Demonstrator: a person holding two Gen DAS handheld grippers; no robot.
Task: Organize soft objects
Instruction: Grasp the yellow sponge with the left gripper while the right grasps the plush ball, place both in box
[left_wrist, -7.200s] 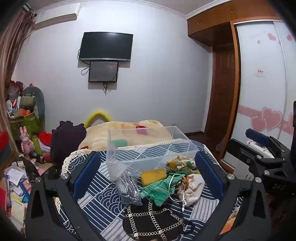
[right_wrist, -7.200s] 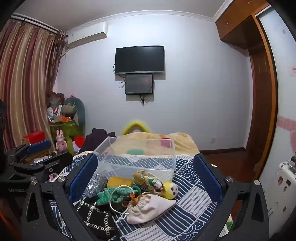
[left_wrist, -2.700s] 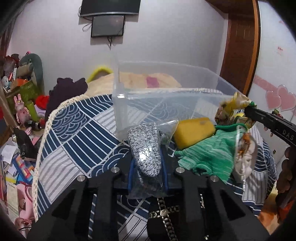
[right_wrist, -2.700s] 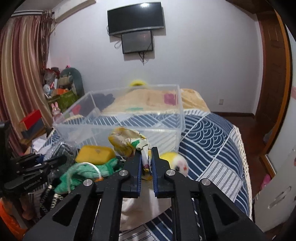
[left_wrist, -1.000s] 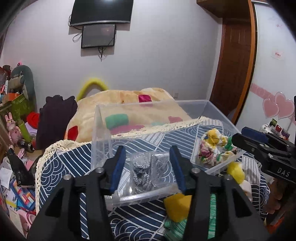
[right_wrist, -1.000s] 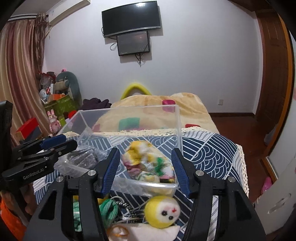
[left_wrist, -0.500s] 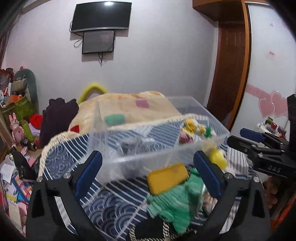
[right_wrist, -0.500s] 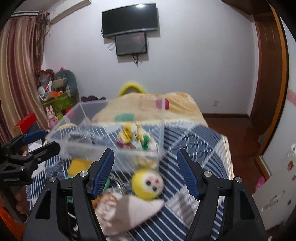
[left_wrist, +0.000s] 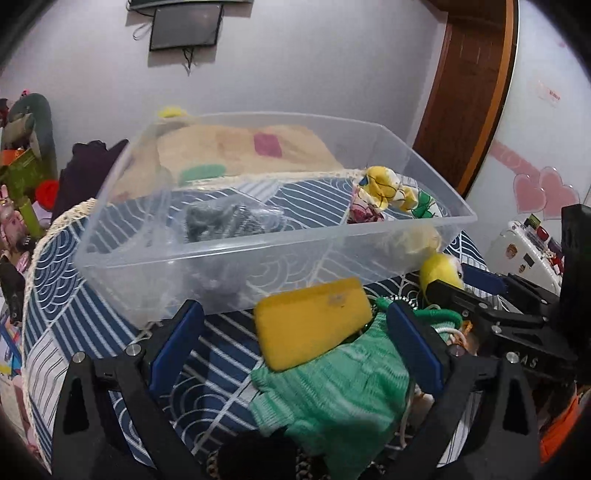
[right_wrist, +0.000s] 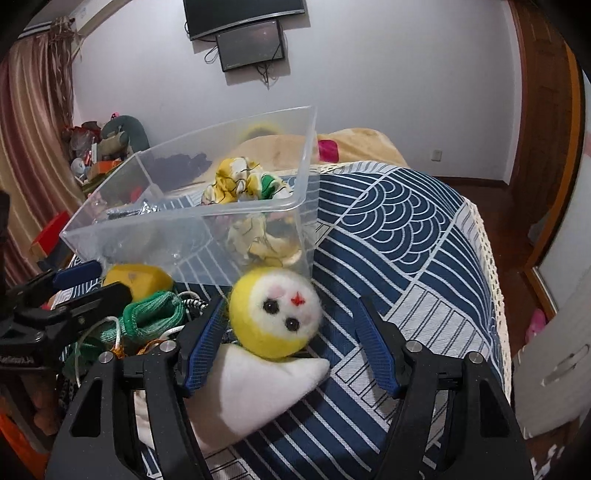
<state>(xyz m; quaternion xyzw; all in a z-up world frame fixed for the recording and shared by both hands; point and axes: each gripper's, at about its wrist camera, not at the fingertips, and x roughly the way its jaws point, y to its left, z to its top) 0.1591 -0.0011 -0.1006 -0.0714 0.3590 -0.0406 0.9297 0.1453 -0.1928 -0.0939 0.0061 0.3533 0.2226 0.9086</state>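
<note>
A clear plastic bin (left_wrist: 258, 254) (right_wrist: 155, 221) stands on the bed and holds a grey bagged cloth (left_wrist: 218, 221) and a floral yellow cloth (left_wrist: 384, 192) (right_wrist: 240, 181). My left gripper (left_wrist: 295, 336) is open, its jaws either side of a yellow sponge (left_wrist: 314, 325) that lies on a green knit cloth (left_wrist: 340, 398). My right gripper (right_wrist: 288, 339) is open around a yellow-and-white plush ball (right_wrist: 275, 314) (left_wrist: 441, 269), which rests on a white pouch (right_wrist: 255, 387). The left pad (right_wrist: 203, 350) is close to the ball.
The bed has a navy and white patterned cover (right_wrist: 399, 236) with a lace edge. A black chain-pattern bag (left_wrist: 258, 458) lies at the near edge. A beige blanket (left_wrist: 240, 147) lies behind the bin. Toys and clutter (right_wrist: 103, 144) stand at the left; a wooden door (left_wrist: 469, 92) is at the right.
Both grippers have dropped and moved forward from above the bin. The left now brackets the yellow sponge and the right brackets the plush ball. Both stay open.
</note>
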